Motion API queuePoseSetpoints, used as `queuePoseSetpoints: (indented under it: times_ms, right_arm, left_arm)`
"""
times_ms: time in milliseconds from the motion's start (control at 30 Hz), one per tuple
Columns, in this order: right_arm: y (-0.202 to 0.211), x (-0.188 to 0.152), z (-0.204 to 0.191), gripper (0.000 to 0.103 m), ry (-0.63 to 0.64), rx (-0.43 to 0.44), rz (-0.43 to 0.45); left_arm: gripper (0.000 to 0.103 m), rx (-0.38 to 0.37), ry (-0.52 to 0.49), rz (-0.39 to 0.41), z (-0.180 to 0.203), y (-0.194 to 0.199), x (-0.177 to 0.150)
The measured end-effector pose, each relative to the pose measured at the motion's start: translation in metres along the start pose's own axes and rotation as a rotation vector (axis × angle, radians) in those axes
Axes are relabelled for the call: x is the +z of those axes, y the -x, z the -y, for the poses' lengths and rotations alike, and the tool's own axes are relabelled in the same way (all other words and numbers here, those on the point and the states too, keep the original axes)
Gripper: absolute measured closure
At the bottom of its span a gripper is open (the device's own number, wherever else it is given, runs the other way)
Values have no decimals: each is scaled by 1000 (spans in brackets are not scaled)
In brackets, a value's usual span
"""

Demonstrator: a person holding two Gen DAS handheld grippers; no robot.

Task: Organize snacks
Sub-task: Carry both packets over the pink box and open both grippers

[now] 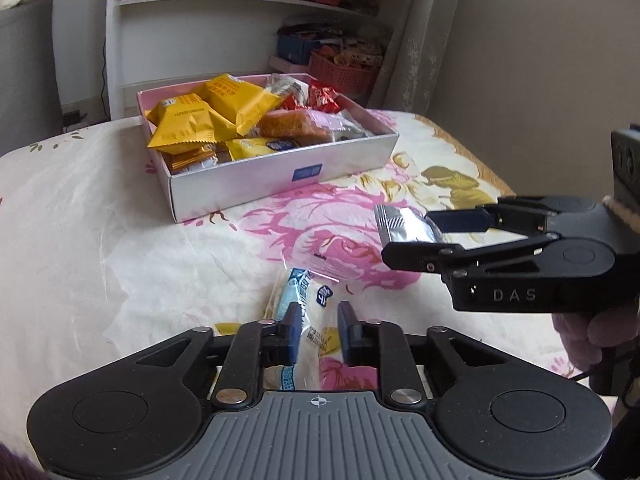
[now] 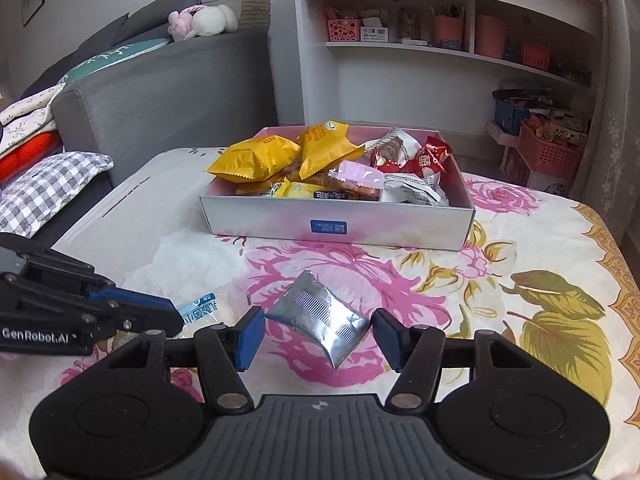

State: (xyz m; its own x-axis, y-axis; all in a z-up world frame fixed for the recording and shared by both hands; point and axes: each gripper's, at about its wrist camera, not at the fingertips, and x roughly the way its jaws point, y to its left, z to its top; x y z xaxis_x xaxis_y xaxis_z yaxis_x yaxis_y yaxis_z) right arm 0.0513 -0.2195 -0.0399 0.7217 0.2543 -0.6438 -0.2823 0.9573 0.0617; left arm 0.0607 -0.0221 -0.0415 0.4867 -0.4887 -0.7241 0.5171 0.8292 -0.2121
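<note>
Two snack packets lay outside the box when you paused: a silver foil packet and a white-and-blue wrapped snack. Your right gripper stood about half open, with the foil packet between its blue pads; daylight showed on both sides of it, so nothing was clamped. The packet sat skewed across the jaws, one corner pointing back toward the gripper body. Your left gripper was narrow, and the white-and-blue snack ran lengthwise between its pads. The left pad seemed to touch the wrapper, while a slim gap showed at the right one, so I read it as loose.

The white snack box sat well ahead of both grippers, on the floral cloth, already heaped with yellow packets and red wrappers.

Risks, as I judged them: closing on the skewed foil could pinch only a corner, and the slick wrapper could slide out on the lift. The left gripper's hold on a soft, puffy wrapper could slip likewise. Your grippers hung close together, so lifting both at once could knock them. Dropping more onto that heap could push packets over the box wall.
</note>
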Motion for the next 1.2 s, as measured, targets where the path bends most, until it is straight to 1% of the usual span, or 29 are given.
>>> queuePoseSetpoints:
  times_ms: [33, 67, 133, 200, 300, 467, 600, 667, 700, 733, 800, 967, 1100, 1200]
  right_arm:
    - [-1, 0, 0, 52, 3, 2, -5]
    - [-2, 0, -1, 52, 7, 4, -11]
    - [-4, -1, -2, 52, 15, 8, -20]
    - [-5, -1, -2, 52, 20, 10, -24]
    - [-6, -1, -1, 52, 18, 11, -30]
    - [-7, -1, 2, 52, 15, 8, -34]
    - [-8, -1, 3, 52, 15, 5, -36]
    - [-7, -1, 3, 52, 16, 5, -37]
    - [-7, -1, 3, 52, 17, 5, -37]
    - [-7, -1, 3, 52, 18, 5, -36]
    - [-6, 0, 2, 52, 18, 6, -32]
    - [-2, 5, 2, 52, 15, 8, -16]
    - [-1, 19, 6, 52, -2, 12, 5]
    - [-2, 36, 17, 52, -40, 6, 34]
  left_arm:
    - [70, 8, -27, 2, 4, -1, 0]
    - [67, 17, -53, -4, 7, -3, 0]
    - [52, 25, -96, -18, 13, -5, 1]
    - [50, 62, -135, -31, 18, -10, 0]
    - [49, 117, -194, -47, 24, -16, -1]
    - [50, 141, -172, -54, 17, -22, -1]
    - [54, 160, -139, -67, 11, -28, -3]
    - [65, 158, -104, -60, 6, -27, -1]
    - [75, 167, -98, -58, 5, -27, 0]
    - [81, 161, -85, -54, 4, -26, 1]
    - [85, 140, -51, -42, 1, -22, 3]
    - [87, 132, -7, 20, 2, -7, 16]
    - [87, 125, -15, 84, 5, 5, 39]
    - [87, 123, -1, 110, 1, 2, 60]
